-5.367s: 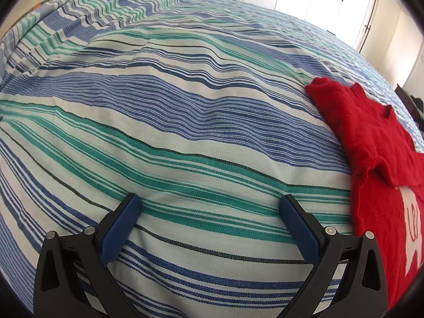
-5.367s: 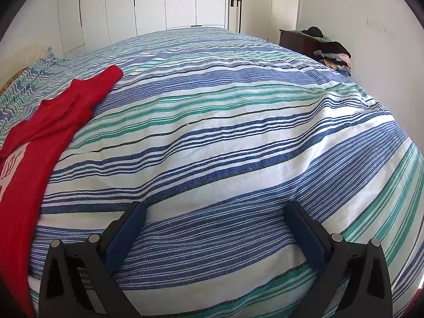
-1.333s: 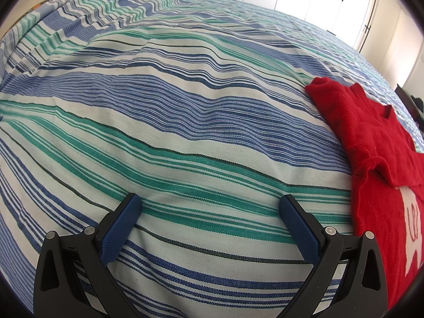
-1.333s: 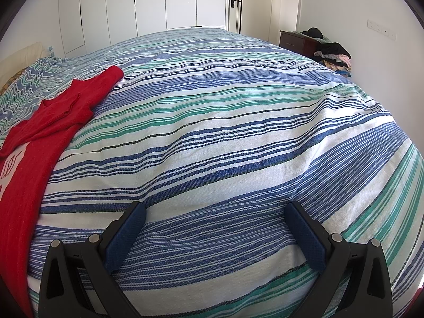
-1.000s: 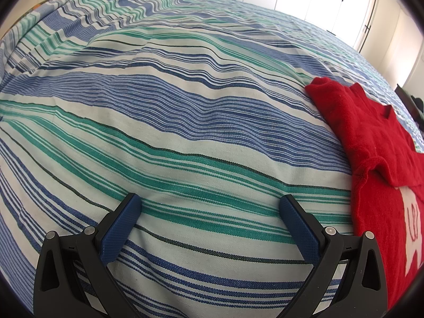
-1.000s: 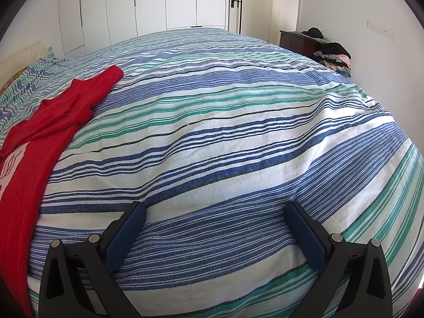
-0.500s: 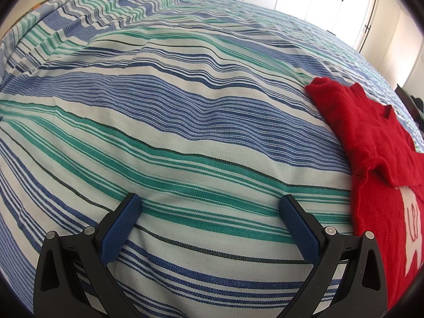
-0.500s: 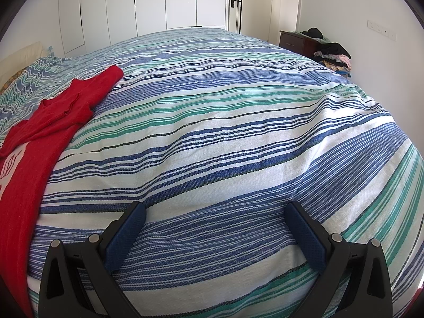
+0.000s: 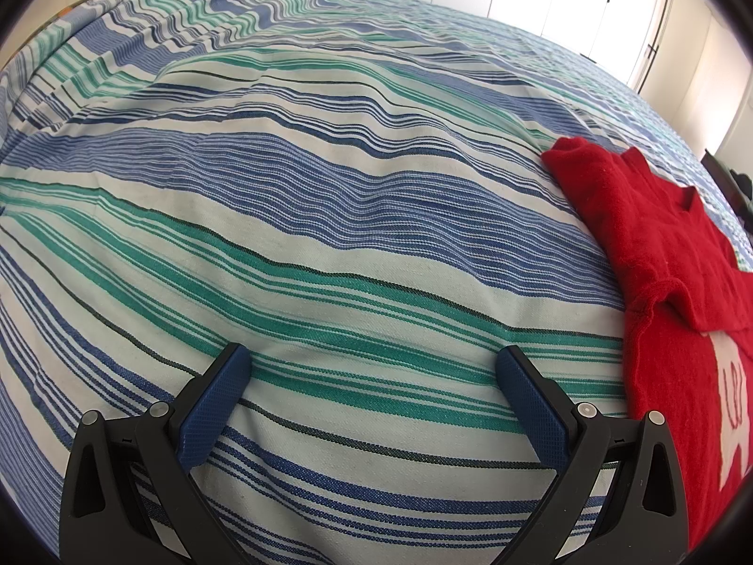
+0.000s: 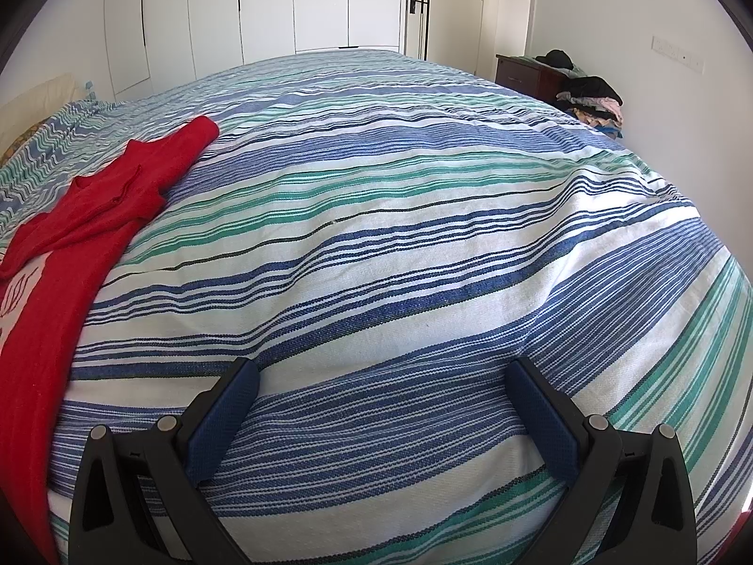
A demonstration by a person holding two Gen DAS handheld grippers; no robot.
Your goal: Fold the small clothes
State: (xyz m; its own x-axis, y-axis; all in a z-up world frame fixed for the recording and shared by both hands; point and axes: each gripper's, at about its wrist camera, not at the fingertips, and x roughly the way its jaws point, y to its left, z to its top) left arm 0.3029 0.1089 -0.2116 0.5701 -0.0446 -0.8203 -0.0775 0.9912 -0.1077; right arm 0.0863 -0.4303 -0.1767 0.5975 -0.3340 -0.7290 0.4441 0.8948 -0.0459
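both tools spread, empty: left tool (image 9: 372,367), right tool (image 10: 386,379). red shirt (image 9: 659,254) lies between (unfolded); pinch hem corners evenly.

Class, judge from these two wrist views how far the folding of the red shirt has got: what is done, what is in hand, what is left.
Done: one sleeve appears folded over the red shirt, which lies on the striped bedspread. In hand: nothing; the left gripper and right gripper are open over bare bedspread beside it. Left: gripping the shirt and finishing the folds.
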